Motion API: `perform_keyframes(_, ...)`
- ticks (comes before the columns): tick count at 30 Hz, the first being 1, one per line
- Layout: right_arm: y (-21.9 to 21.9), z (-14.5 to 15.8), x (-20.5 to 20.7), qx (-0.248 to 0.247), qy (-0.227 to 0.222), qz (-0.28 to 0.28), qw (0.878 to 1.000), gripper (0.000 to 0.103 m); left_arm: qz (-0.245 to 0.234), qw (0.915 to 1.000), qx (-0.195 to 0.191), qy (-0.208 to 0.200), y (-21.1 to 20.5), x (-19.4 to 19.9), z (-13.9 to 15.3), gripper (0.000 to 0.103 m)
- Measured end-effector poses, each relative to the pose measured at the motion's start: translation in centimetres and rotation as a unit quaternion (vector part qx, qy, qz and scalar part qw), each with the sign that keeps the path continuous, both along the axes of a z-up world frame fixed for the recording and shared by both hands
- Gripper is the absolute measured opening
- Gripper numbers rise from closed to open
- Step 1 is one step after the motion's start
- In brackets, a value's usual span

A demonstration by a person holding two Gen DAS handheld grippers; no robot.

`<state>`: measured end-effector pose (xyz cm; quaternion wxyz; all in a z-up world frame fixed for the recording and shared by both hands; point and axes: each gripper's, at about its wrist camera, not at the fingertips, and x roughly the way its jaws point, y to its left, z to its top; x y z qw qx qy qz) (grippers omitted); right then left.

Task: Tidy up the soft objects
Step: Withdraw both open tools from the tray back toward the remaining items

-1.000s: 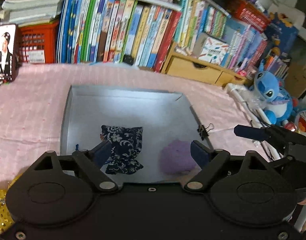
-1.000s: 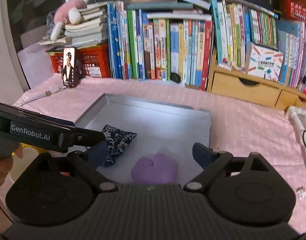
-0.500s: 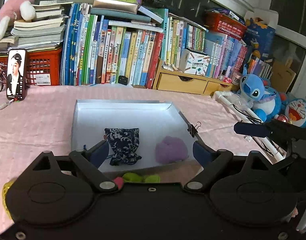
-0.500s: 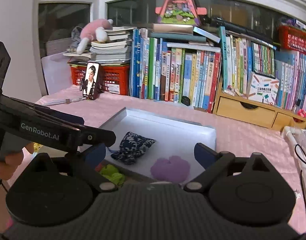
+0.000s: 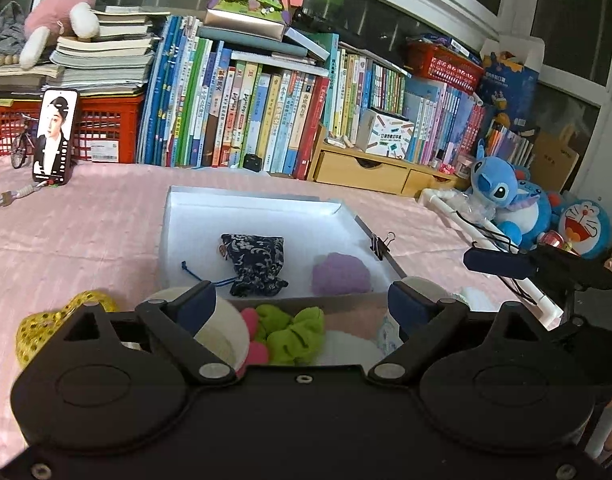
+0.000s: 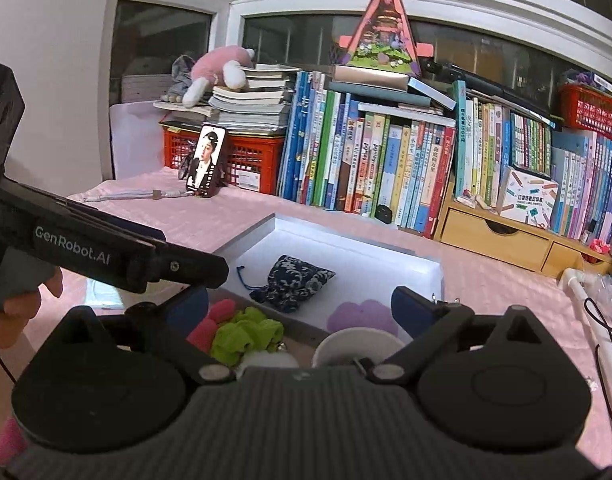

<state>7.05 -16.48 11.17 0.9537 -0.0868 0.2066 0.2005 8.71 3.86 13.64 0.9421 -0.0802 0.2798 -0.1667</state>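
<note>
Here the green scrunchie (image 5: 291, 334) lies just below and between the left gripper (image 5: 301, 308) fingers — nearer than the right gripper (image 6: 299, 306); both gape wide, empty.

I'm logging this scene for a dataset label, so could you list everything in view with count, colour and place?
Tray: one, white, centre of the pink tablecloth.
Drawstring pouch: one, navy floral, in the tray, left part.
Purple soft ball: one, in the tray, right part.
Scrunchie: one, lime green, in front of the tray.
Pink soft pieces: pink, beside the scrunchie; count unclear.
Cups: two, white, near the tray's front corners.
Gold sequin item: one, left of the tray.
Phone: one, propped at the red crate.
Books: many, multicoloured, at the back.
Plush toys: blue, far right.
Left gripper: black, open.
Right gripper: black, open.
</note>
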Motion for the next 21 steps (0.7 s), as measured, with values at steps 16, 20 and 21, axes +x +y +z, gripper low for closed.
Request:
perform_keyframes(16, 1.9, -3.0, -2.6, 0.005, 0.011, 0.013, 1.0, 0.103, 0.061, 0.9954, 0.044, -0.059, 2.5, -5.3, -2.4, 0.097)
perform_keyframes(20, 2.3, -3.7, -2.9, 0.009, 0.014, 0.013, 1.0, 0.103, 0.082, 0.9923, 0.063, -0.069, 3.2, -6.0, -3.3, 0.098)
perform_keyframes(21, 2.3, -4.0, -3.0, 0.011, 0.014, 0.011, 1.0, 0.103, 0.088, 0.9916, 0.066, -0.068, 3.4, -6.1, -3.6, 0.098)
